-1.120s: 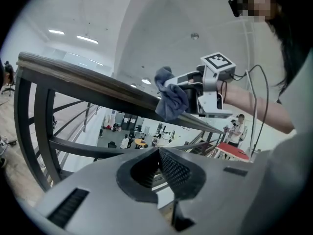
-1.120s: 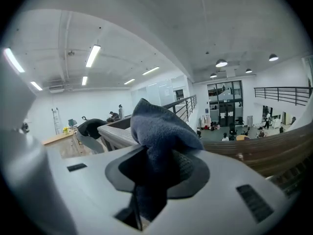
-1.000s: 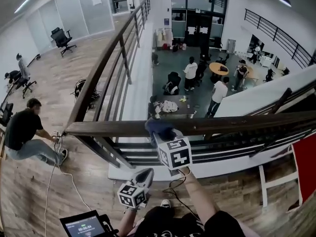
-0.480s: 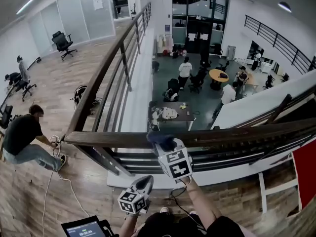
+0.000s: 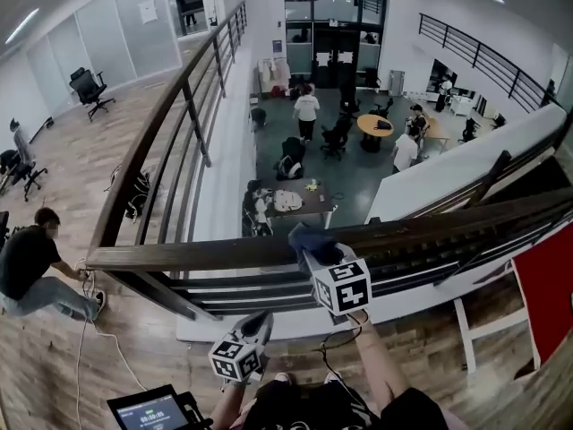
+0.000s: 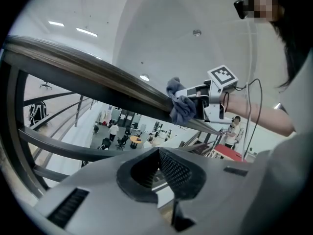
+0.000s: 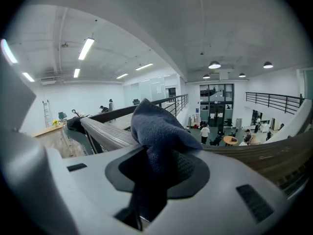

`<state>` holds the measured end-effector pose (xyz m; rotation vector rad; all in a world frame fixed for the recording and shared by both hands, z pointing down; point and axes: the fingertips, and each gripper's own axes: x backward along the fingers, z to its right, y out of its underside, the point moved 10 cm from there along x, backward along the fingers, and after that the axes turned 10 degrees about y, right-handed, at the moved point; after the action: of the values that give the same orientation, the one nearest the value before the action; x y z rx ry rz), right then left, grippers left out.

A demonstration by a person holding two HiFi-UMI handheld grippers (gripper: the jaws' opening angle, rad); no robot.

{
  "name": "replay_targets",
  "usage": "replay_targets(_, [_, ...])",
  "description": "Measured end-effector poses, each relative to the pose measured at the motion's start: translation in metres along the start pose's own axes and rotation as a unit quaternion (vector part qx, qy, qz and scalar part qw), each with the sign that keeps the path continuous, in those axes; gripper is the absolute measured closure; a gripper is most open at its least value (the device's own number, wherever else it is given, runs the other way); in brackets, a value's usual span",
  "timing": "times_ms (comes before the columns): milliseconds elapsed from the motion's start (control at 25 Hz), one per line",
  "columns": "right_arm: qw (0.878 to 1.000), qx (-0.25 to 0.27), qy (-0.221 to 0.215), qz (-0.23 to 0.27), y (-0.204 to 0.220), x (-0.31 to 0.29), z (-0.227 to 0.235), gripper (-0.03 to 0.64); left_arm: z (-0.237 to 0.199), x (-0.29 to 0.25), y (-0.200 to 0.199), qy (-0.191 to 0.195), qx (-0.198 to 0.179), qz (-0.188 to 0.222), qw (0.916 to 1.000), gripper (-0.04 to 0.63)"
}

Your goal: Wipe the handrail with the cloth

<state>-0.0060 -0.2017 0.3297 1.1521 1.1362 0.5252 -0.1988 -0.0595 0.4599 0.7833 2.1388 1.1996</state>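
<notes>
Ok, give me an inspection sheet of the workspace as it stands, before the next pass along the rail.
Surface: wooden handrail, top bare to the left of the cloth.
Job's things: dark blue cloth draped over the handrail.
Clutter: nothing seen on the rail; screen device at the bottom edge.
Grippers: right gripper fingers shut on the cloth; left gripper below the rail, fingers together, empty.
Cables: white cable on the wood floor.
Surroundings: crouching person near the rail's corner; people on the level below.
</notes>
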Motion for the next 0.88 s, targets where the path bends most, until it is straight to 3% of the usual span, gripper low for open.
replay_targets(480, [0.995,-0.039,0.091,-0.014,0.034,0.061,0.218,0.508,0.081,-0.106,0.023,0.022,-0.020,-0.018,0.9994,0.595])
replay_targets(880, [0.974,-0.065,0.214,-0.029,0.057,0.111,0.371,0.508,0.095,-0.115,0.027,-0.004,-0.012,-0.022,0.9997,0.595])
